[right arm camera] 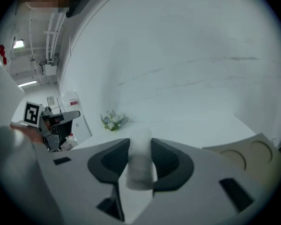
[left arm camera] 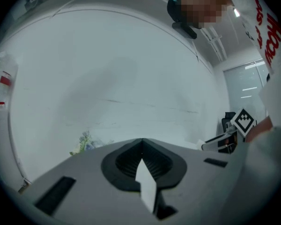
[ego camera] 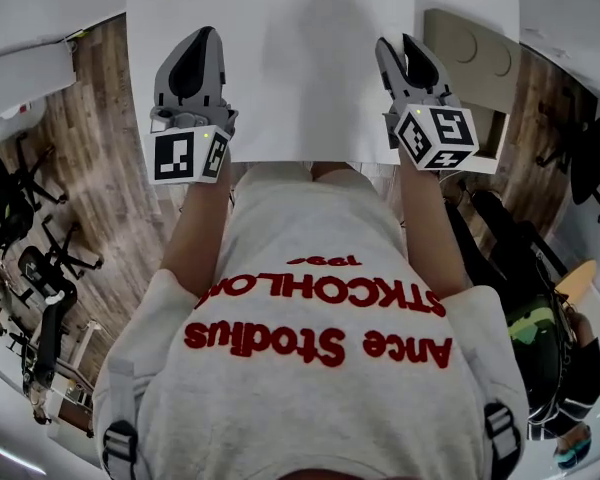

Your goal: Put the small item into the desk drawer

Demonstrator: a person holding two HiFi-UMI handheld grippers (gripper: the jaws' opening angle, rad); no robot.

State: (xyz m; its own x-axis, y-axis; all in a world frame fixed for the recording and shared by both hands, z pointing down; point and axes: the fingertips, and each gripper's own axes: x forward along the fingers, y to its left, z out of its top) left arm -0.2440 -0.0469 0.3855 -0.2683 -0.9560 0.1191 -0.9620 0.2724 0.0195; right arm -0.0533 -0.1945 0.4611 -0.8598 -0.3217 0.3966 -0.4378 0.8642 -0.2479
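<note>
Two tongs hover over the surface (ego camera: 300,78): left tongs (ego camera: 206,40) closed and empty, right tongs (ego camera: 400,48) pinching the small item (right arm camera: 139,165). The person should keep that pinch firm while moving right to the drawer (ego camera: 480,56).

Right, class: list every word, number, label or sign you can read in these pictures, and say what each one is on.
"Acne Studios": large red letters, upside down, on the person's light grey T-shirt.
"STOCKHOLM": red line above it, same shirt.
Small red line beyond that: too blurred.
Black-and-white marker cubes, left and right: patterns only, no words.
Labels on the white cabinet: too small.
</note>
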